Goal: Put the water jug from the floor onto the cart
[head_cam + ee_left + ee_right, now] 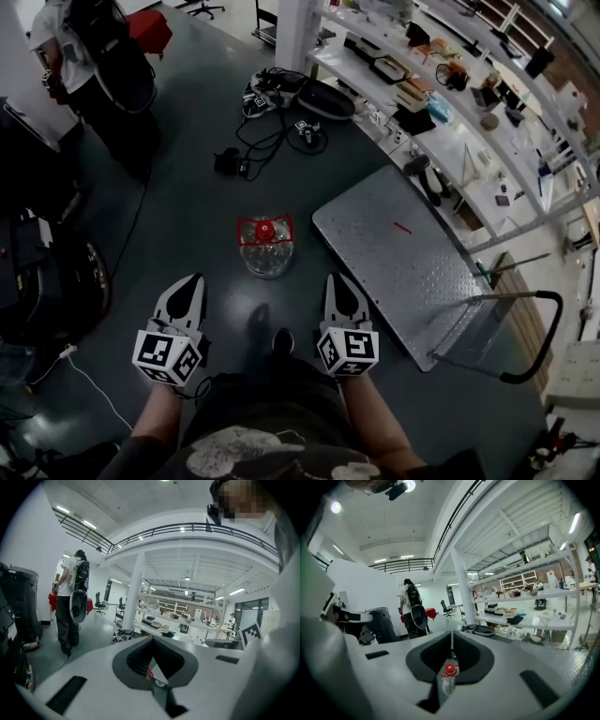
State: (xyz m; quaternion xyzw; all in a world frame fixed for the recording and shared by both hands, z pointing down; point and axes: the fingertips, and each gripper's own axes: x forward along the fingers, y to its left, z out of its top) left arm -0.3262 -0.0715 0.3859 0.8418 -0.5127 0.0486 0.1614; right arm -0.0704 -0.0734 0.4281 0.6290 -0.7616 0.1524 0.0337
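On the dark floor [187, 187] at the middle of the head view stands the water jug [265, 246], clear-walled with a red handle and cap on top; whether it holds water cannot be told from above. It sits just left of the cart [375, 234], a grey metal platform with a small red mark on its deck and a black handle [560, 309] at its near right end. The left gripper [192, 281] and right gripper [339, 279] point towards the jug from the near side, one on each side, neither touching it. Their marker cubes [169, 356] show black-and-white squares but no readable words. The forearms [155, 422] are cut off by the lower edge. A second person [89, 66] with a backpack stands at the upper left, partly cropped, and cables [272, 127] tangle beyond the jug. Shelves [450, 103] along the right hold things too small to name. Through the left gripper view, the two jaws meet at their tips, closed on nothing; only a sliver of the jug's red top shows below them. Through the right gripper view, the jaws are likewise closed together and empty, with the jug's red cap and clear neck visible below the tips and the rest hidden by the gripper's body.
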